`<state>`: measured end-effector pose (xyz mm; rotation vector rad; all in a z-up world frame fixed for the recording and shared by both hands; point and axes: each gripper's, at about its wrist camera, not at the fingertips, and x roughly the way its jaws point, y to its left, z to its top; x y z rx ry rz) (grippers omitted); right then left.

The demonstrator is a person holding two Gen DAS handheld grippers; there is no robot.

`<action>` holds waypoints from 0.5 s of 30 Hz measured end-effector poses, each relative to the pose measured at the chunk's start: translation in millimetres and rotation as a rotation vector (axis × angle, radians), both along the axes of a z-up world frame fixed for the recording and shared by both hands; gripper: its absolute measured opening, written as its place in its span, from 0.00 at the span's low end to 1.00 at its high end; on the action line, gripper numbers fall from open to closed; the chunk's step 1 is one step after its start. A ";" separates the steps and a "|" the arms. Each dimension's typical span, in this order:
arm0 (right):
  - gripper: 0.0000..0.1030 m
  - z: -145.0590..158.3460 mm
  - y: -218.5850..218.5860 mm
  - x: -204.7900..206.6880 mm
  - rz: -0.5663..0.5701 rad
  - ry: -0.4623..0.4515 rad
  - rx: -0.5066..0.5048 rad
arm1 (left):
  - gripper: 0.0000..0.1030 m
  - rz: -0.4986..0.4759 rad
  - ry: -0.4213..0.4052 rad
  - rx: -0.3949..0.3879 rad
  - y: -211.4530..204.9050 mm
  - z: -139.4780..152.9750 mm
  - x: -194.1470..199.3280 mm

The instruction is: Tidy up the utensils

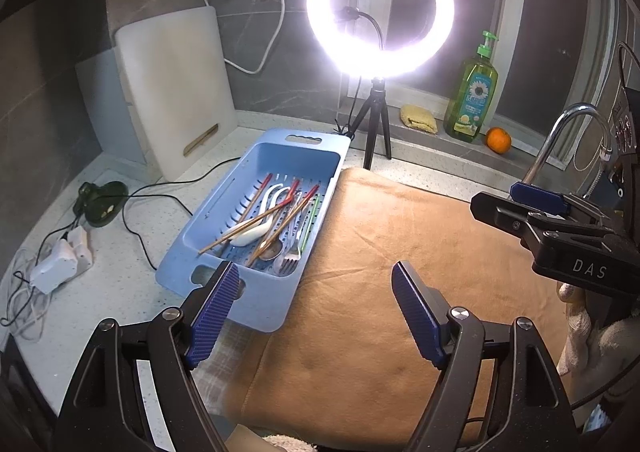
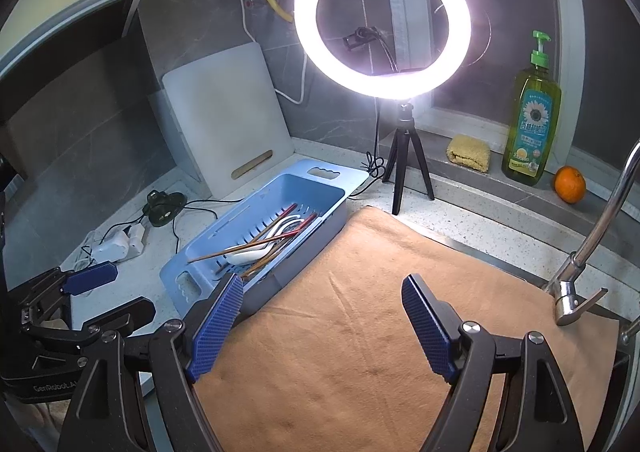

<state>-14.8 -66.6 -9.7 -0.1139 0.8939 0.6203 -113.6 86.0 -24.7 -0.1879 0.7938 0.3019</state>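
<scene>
Utensils are seen heaped together in a blue slotted basket on the counter, left of an orange towel that is spread flat over the middle of the scene. In the heap, several red-tipped chopsticks are crossed at different angles over a white spoon, with a metal fork and a metal spoon at the near end and a green stick along the right wall. Nothing is sorted by kind in the basket, and no utensil is seen on the towel.

The left gripper is held low over the near edge of the towel, its fingers spread wide and nothing between them; the left finger overlaps the near corner of the basket in the left wrist view. The right gripper is likewise held over the towel, fingers spread and empty.

Two readings are fitted by this: the utensils may be waiting to be laid out on the bare towel, or they may have been gathered from it into the basket. Which of the two applies cannot be settled from these views. If sorting by kind is what is wanted, it is judged that all of it remains, since the pieces lie tangled.

A ring light, a detergent bottle, a sponge, an orange and a faucet are visible at the far and right sides.
</scene>
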 end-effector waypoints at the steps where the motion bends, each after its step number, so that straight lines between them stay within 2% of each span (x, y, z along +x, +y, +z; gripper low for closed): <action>1: 0.76 -0.4 -0.5 0.5 -0.001 0.002 0.001 | 0.77 -0.001 0.000 0.000 -0.3 0.2 0.4; 15: 0.76 -4.8 -3.8 6.7 -0.010 0.015 0.006 | 0.77 -0.004 0.006 -0.001 -0.8 0.3 6.3</action>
